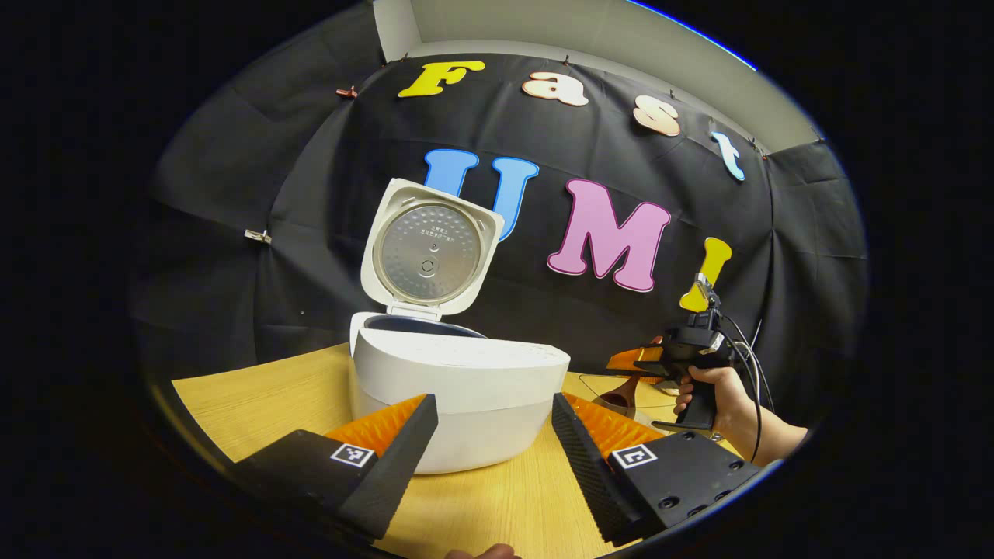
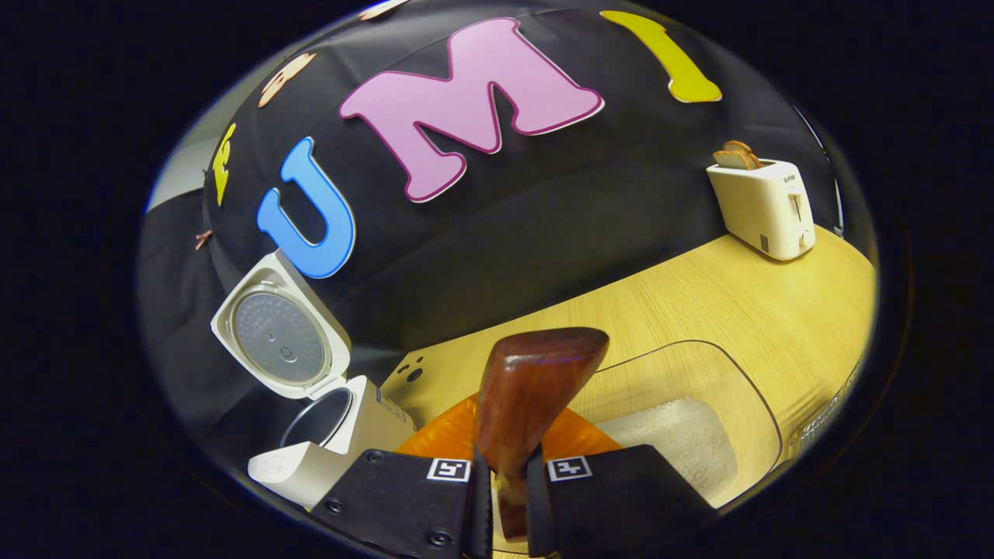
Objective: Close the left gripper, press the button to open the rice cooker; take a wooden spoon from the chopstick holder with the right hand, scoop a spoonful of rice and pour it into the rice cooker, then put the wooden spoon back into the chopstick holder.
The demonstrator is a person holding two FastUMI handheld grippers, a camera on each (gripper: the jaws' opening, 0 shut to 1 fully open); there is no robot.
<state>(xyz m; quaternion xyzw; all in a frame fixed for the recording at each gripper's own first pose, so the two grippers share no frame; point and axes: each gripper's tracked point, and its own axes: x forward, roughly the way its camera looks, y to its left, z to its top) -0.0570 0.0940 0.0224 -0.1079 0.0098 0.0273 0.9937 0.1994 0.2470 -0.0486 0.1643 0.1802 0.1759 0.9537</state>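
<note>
The white rice cooker (image 1: 458,380) stands on the wooden table, its lid (image 1: 427,252) swung up and the pot uncovered. My left gripper (image 1: 493,458) is open just in front of the cooker body, one finger on each side, holding nothing. My right gripper (image 2: 509,481) is shut on the handle of the wooden spoon (image 2: 536,380), whose bowl points forward above a clear container (image 2: 722,357) with white rice (image 2: 675,439) in it. In the left gripper view the right gripper (image 1: 691,353), held by a hand, hovers right of the cooker with the spoon (image 1: 619,397).
A white toaster (image 2: 765,206) with a slice of bread in it stands at the far right of the table (image 2: 699,303). The cooker (image 2: 311,450) lies to the left of the rice container.
</note>
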